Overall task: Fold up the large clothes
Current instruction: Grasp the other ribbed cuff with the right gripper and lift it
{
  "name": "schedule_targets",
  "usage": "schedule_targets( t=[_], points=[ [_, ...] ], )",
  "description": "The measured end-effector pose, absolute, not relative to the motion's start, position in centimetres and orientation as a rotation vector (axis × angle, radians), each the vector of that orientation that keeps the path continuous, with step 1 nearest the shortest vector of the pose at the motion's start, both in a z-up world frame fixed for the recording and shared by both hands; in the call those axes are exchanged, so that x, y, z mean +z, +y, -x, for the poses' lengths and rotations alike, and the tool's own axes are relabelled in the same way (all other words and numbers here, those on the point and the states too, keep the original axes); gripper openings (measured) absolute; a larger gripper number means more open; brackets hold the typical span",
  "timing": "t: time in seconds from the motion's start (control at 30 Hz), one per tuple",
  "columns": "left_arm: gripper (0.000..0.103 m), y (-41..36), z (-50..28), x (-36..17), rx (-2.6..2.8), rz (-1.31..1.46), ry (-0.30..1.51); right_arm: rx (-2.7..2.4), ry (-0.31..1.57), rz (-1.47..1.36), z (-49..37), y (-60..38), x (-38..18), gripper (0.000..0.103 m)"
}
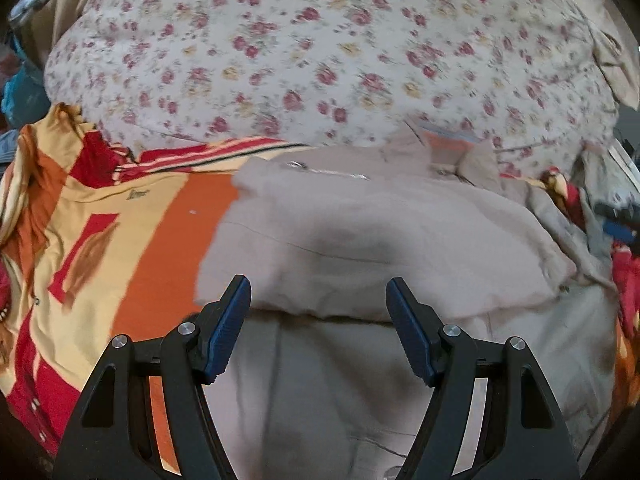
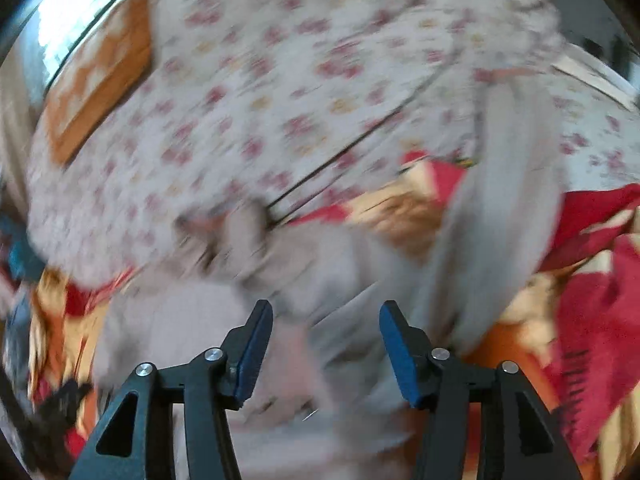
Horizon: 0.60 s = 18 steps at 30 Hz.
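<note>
Beige garment (image 1: pixel 360 232) on blanket (image 1: pixel 132 220) — below both tools, ungripped.

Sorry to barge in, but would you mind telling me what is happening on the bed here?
A person with a gripper in each hand is folding a beige garment spread on a red and orange blanket, in front of a flowered quilt. The left gripper hangs open above the folded-over cloth, holding nothing. The right gripper is open too, with nothing pinched, its view blurred.
</note>
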<state>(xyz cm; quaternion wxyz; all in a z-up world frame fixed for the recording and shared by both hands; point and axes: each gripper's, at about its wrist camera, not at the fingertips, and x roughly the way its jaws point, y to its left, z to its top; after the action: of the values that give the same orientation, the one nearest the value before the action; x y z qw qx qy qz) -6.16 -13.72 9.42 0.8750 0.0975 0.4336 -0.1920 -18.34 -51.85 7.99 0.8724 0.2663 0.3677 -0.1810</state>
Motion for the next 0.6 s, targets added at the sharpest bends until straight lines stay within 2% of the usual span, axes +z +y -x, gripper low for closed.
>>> schedule_targets(
  t=[0.33,0.5,0.6],
  points=[
    [0.071,-14.1,5.9,6.4,-0.413,-0.221,0.963,-0.496,0.842,-0.764,16.4,-62.4,4.5,0.054],
    [0.071,-13.3,5.3,5.8,-0.410,-0.204,0.975,-0.737,0.772,-0.695,21.0,-65.9,6.0,0.054],
    [0.071,-13.3,5.2,5.7,-0.415,-0.191,0.982,-0.711,0.757,-0.709,23.6,-66.5,6.5,0.054]
  ],
)
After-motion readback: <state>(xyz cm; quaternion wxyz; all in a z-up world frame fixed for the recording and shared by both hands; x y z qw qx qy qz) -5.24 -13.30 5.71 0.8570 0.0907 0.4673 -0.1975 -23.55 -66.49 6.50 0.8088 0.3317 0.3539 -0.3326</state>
